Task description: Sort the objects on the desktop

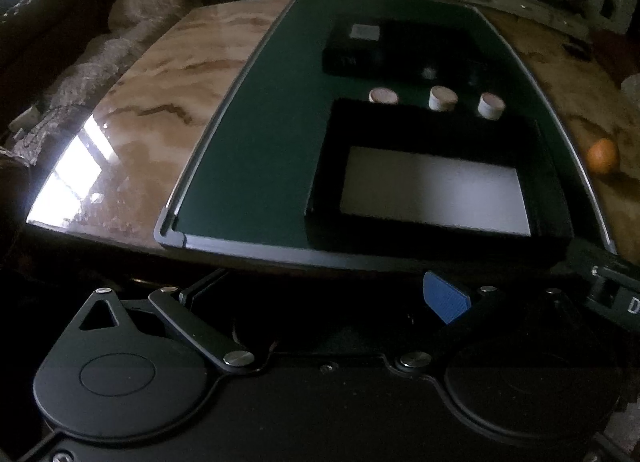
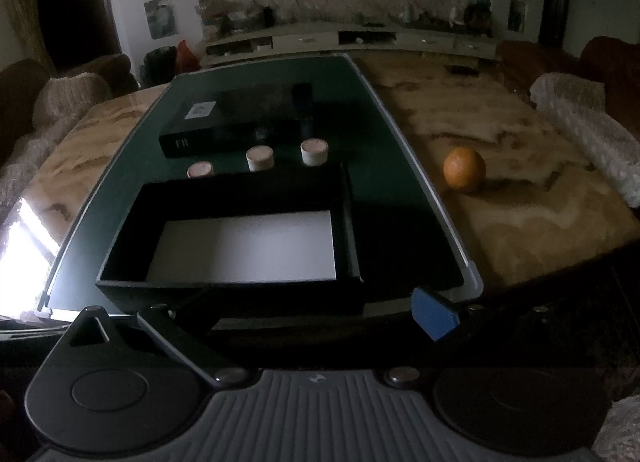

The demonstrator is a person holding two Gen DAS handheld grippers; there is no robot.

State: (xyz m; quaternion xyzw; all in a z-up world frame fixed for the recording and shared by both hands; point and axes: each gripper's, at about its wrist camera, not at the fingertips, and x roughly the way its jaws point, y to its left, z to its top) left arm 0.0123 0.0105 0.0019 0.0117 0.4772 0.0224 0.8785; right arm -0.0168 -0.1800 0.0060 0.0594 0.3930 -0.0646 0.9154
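Box just beyond right gripper

On a marble table lies one green mat, holding two black boxes, one open with a white floor and one closed, plus three small round caps. One orange sits beside the mat.

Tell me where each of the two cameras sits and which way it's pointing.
Left wrist: on the left gripper, low at the table's near edge, facing across the green mat; only its own fingers show.
Right wrist: on the right gripper, facing likewise toward the far wall.
Both show the open box, three corks and orange.
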